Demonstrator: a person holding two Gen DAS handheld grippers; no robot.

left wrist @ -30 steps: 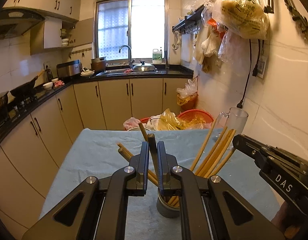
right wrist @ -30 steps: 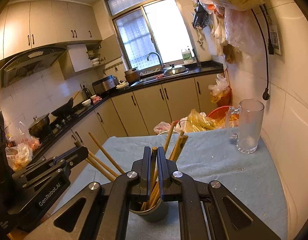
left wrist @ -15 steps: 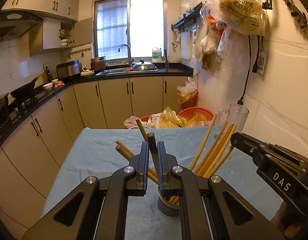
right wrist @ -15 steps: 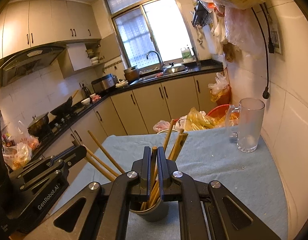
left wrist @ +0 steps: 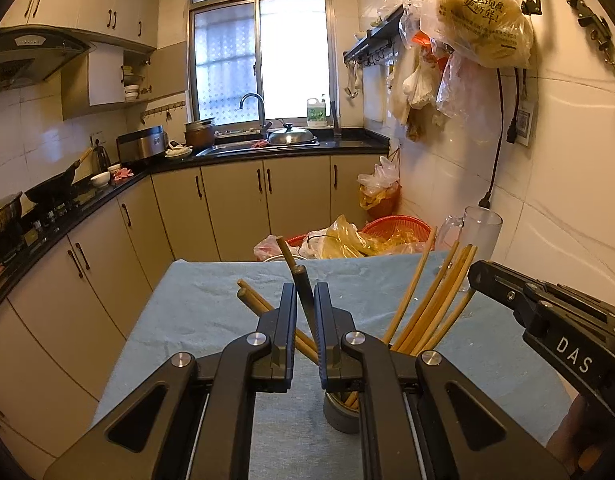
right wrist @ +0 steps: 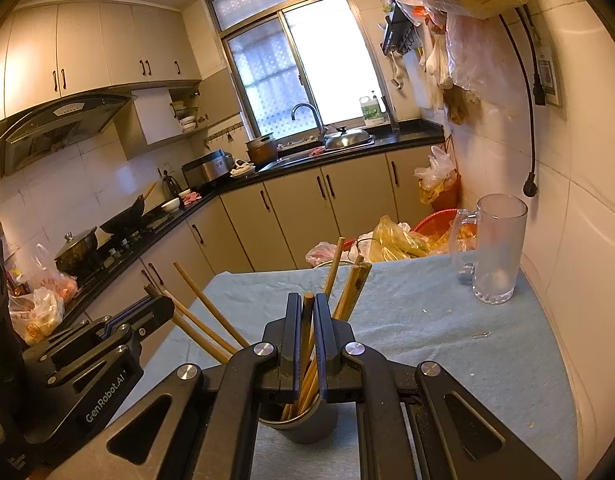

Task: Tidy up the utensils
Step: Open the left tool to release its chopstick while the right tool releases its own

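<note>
Glass mug [right wrist: 495,248] on blue tablecloth [right wrist: 447,344], nr tiled wall [right wrist: 579,240]; red basket [left wrist: 399,226] behind.

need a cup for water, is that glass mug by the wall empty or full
Empty, apparently: the glass mug stands upright on the blue cloth, and no liquid line shows through its frosted wall.

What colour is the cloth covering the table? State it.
Light blue-grey cloth, plain; clearest in the right wrist view.
</note>
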